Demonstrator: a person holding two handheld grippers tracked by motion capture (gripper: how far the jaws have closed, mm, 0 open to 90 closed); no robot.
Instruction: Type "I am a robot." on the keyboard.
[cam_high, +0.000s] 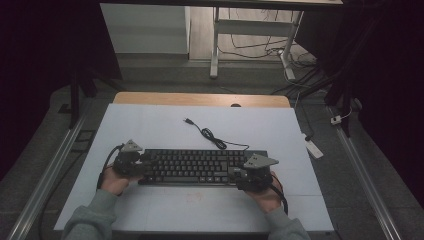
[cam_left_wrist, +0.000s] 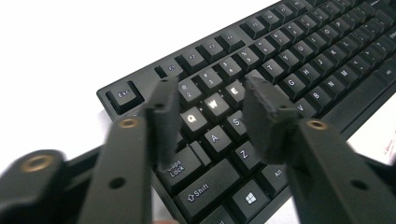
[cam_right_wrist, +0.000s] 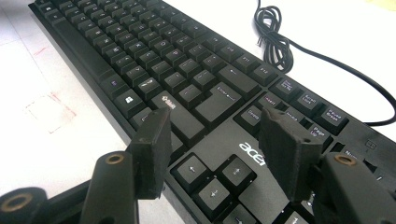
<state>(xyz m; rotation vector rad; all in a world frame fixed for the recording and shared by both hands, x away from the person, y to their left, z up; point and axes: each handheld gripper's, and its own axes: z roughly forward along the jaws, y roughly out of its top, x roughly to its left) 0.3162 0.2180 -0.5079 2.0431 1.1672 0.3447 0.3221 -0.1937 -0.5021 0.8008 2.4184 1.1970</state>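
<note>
Now the keyboard (cam_high: 200, 167) is lying mid-worktop (cam_high: 150, 125); the left tongs (cam_left_wrist: 210, 112) at nine o'clock and right tongs (cam_right_wrist: 219, 154) at three are hovering half-open over its ends, gripping nothing; next, probably closing on both edges for a lift.

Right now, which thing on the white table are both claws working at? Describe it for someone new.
On the white table, look between the person's two hands near the front edge. There lies a flat black keyboard with an acer logo. Its coiled black cable, trailing away from the person, sets it apart.
</note>
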